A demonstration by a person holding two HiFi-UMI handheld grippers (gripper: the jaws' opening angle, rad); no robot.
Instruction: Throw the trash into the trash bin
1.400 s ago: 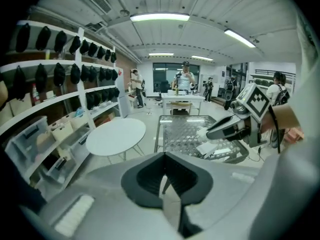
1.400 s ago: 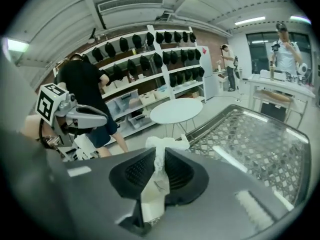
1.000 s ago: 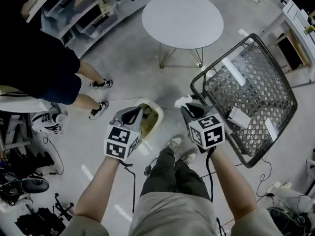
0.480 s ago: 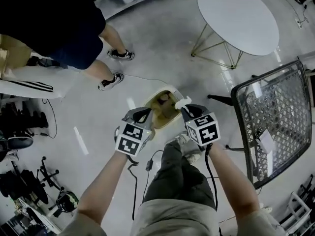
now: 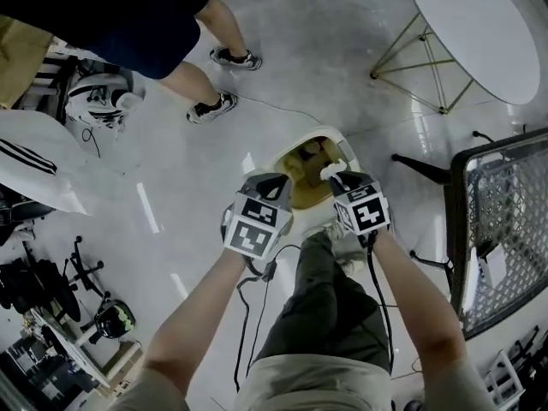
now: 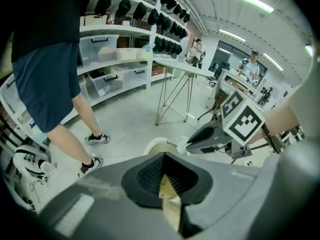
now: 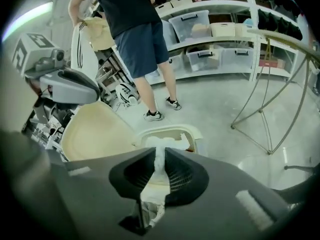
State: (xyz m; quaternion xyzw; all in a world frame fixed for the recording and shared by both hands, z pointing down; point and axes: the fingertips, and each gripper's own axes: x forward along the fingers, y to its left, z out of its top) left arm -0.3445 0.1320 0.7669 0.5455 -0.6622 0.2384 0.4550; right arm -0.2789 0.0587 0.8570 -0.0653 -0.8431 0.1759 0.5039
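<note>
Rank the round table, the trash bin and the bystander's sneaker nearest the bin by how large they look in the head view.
1. round table: largest, even though the frame edge cuts it off
2. trash bin
3. sneaker: clearly the smallest

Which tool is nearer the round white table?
Right. The right tool sits below and left of the round table in the head view; the left tool is farther left, across the trash bin.

We bring the left gripper [image 5: 269, 182] and right gripper [image 5: 339, 175] down over the trash bin [image 5: 341, 137]. The table [image 5: 471, 32] slides to the upper right.
</note>
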